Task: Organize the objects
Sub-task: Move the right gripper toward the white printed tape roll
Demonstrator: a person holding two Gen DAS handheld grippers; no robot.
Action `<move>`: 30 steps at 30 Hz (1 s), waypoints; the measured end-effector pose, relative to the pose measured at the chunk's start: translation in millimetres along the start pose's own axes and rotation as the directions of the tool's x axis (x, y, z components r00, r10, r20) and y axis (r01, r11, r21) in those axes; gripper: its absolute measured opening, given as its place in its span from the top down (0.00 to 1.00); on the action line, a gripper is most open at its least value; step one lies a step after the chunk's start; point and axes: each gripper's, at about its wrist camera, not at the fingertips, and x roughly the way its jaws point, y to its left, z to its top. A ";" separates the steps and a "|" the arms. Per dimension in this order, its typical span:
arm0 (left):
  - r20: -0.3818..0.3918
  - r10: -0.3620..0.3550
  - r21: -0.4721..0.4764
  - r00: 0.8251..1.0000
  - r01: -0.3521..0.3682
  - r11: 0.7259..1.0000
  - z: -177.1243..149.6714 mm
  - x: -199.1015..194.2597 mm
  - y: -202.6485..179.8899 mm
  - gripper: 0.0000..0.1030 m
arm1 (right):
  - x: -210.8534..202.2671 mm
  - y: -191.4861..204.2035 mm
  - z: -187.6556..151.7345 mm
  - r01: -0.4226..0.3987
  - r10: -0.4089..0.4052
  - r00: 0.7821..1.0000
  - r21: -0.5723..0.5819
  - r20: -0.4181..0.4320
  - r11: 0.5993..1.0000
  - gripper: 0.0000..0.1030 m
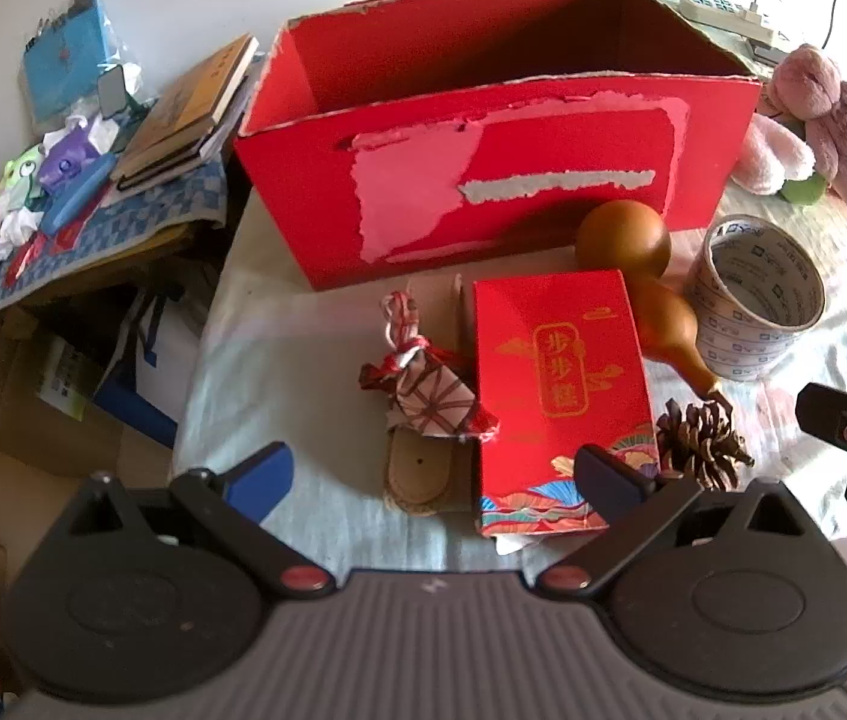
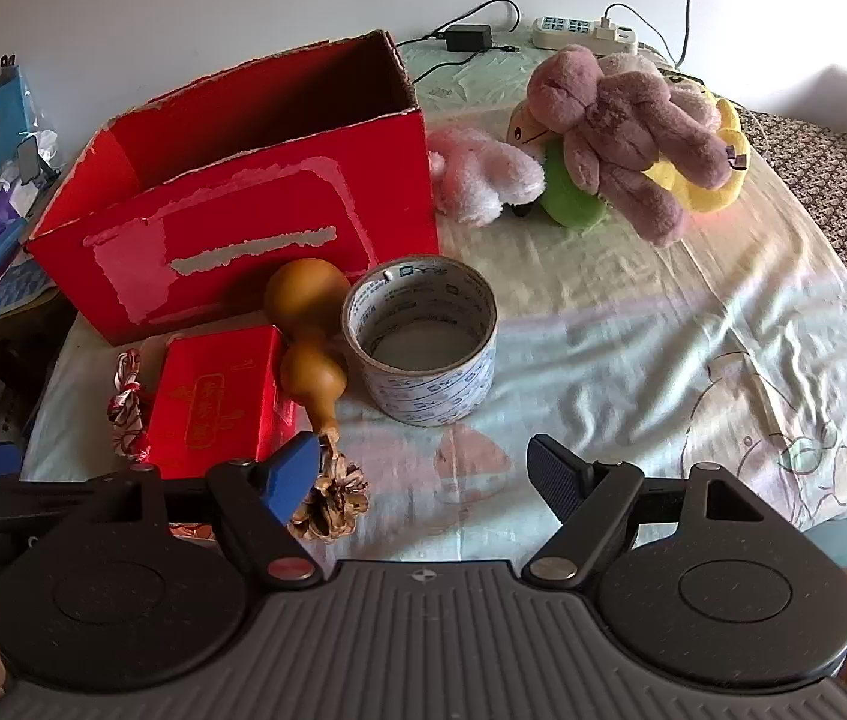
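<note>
A large open red cardboard box [image 1: 483, 150] stands at the back of the cloth-covered table, its inside dark. In front of it lie a small red gift box [image 1: 561, 384], a brown gourd [image 1: 627, 240], a roll of printed tape [image 1: 753, 300], a pine cone [image 1: 702, 441] and a patterned fabric sachet [image 1: 429, 396] on a woven sole [image 1: 417, 480]. My left gripper [image 1: 435, 474] hangs open above the sole and the gift box's near end, gripping nothing. My right gripper [image 2: 423, 468] is open over bare cloth, just in front of the tape roll [image 2: 423, 342], with the pine cone [image 2: 333, 498] by its blue finger.
Plush toys [image 2: 621, 120] lie heaped at the back right, with a power strip [image 2: 579, 30] and cables behind them. To the left, a lower stand holds books [image 1: 183, 114] and small clutter. Cardboard boxes sit on the floor below the table's left edge.
</note>
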 end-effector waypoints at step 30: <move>0.000 -0.018 0.021 1.000 0.018 1.000 2.6 11.3 -1.7 0.03 | 5.7 -1.5 3.4 -0.019 0.019 1.000 0.068 -0.007 0.998 0.32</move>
